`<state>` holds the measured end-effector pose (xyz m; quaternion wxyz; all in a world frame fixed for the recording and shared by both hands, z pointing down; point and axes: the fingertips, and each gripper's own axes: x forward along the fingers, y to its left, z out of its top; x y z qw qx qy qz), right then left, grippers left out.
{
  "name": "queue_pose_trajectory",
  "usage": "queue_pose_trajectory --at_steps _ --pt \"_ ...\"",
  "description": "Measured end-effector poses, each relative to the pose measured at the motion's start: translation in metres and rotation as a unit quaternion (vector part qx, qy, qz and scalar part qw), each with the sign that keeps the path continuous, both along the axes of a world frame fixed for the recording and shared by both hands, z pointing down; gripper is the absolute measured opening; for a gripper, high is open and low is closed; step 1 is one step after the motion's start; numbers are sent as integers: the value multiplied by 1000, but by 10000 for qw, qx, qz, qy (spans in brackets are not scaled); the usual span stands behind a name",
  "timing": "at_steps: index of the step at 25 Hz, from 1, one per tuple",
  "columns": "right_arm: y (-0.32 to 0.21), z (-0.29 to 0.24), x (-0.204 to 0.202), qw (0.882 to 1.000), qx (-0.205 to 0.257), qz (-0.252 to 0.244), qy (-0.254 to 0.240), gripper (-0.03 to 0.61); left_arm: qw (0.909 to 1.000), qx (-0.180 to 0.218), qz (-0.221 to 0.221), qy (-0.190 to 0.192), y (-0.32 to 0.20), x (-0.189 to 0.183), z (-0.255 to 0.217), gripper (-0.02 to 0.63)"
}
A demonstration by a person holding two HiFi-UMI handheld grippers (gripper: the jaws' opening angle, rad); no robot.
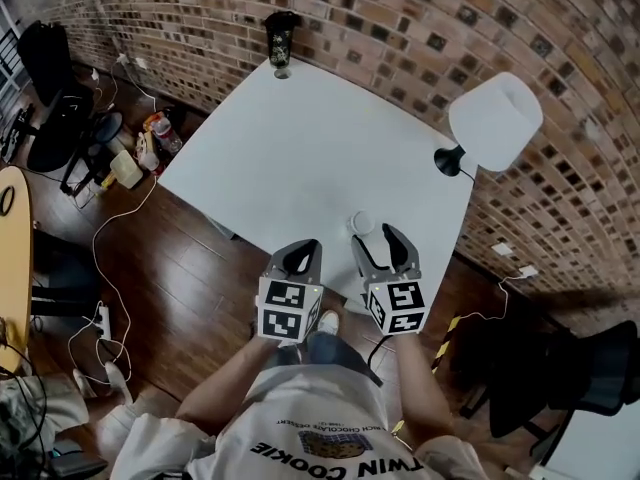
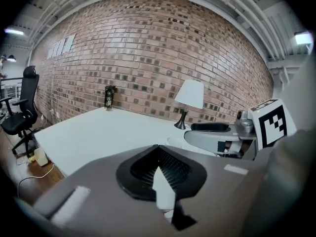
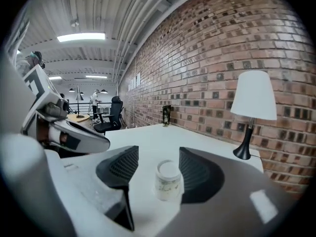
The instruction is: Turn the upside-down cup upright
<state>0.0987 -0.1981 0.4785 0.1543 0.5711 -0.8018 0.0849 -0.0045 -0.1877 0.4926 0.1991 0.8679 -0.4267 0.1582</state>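
Observation:
A small white paper cup point(image 1: 361, 223) stands upside-down near the front edge of the white table point(image 1: 300, 148). My right gripper point(image 1: 377, 236) is open just behind it. In the right gripper view the cup point(image 3: 168, 180) sits between the two black pads point(image 3: 197, 174), with a gap on each side and no contact visible. My left gripper point(image 1: 301, 252) hovers to the left of the cup over the table's front edge, its jaws together with nothing in them. In the left gripper view its pads point(image 2: 170, 168) meet with only a thin sliver between them.
A white-shaded lamp point(image 1: 495, 123) on a black base stands at the table's right edge. A dark bottle point(image 1: 281, 43) is at the far corner by the brick wall. Cables, bottles and office chairs point(image 1: 50, 98) crowd the wooden floor to the left.

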Motion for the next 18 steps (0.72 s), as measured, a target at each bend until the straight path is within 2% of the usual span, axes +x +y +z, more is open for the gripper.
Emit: queue_pose_trajectory --at_steps 4,8,13,18 --pt "26 -7 -18 9999 -19 -161 -7 255 9999 42 -22 110 24 0 -4 5" --pt "53 -8 -22 9995 -106 -269 -151 185 9999 98 -14 129 49 10 -8 5" --pt "94 -11 -17 9983 -157 -470 -302 116 9996 240 -125 82 85 30 -16 5" --pt "146 -16 5 9967 -147 -677 -427 69 9992 314 -244 80 134 68 -23 5"
